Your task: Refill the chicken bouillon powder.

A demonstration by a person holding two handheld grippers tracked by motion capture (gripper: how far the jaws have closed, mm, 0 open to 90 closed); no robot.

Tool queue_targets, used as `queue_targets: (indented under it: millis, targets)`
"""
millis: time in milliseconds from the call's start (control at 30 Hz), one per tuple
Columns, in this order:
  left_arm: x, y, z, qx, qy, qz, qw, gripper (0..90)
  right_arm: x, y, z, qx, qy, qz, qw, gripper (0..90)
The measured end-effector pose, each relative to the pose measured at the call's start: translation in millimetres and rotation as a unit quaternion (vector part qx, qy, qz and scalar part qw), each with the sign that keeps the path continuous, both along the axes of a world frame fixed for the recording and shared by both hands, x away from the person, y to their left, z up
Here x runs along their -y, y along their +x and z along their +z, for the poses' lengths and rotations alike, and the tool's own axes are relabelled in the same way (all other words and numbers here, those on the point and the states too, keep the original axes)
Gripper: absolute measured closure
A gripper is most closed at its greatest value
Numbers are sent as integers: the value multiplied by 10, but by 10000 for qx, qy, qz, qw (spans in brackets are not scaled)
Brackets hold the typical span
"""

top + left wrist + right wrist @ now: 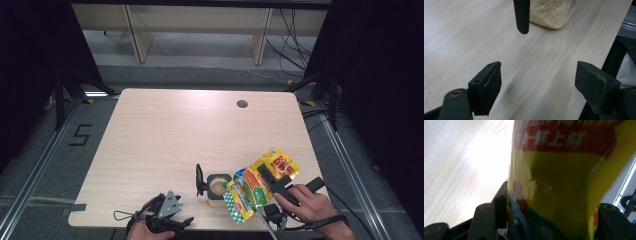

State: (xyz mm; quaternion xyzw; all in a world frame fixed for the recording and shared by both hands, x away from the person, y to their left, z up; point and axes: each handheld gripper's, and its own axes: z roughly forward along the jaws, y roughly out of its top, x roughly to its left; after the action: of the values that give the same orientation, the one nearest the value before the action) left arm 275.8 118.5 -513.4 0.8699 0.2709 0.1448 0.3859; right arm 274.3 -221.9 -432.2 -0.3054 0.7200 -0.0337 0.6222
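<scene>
The right hand-held gripper is clamped on a glossy yellow plastic refill pouch, tipped over a square glass jar near the surface's front edge. Jar already holds beige granules; pouring seems underway. The left hand-held gripper rests, jaws apart, empty, at the front edge.

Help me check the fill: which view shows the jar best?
The high view: the jar shows whole, its open top under the tilted bag. The left gripper view gives its grain-filled base; in the right gripper view the bag fills the frame.

jar cut off by top edge, pouch print blurred, its lower end hidden between jaws
</scene>
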Motion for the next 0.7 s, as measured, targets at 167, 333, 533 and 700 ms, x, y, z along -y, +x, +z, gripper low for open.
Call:
queue_targets:
  millis: [167,333,533,700]
  targets:
    - [-6,5,3,11,33,-26,10000,212,4,2,-1,37,-13,1,10000,446]
    - [-6,5,3,14,43,-20,10000,212,-13,-17,6,153,-99,57,9998,452]
    - [-2,1,2,3,7,-12,10000,212,-23,-30,-5,141,-107,65,9998,464]
    - [-5,4,2,-2,46,-20,10000,212,-29,-31,4,160,-119,80,9998,464]
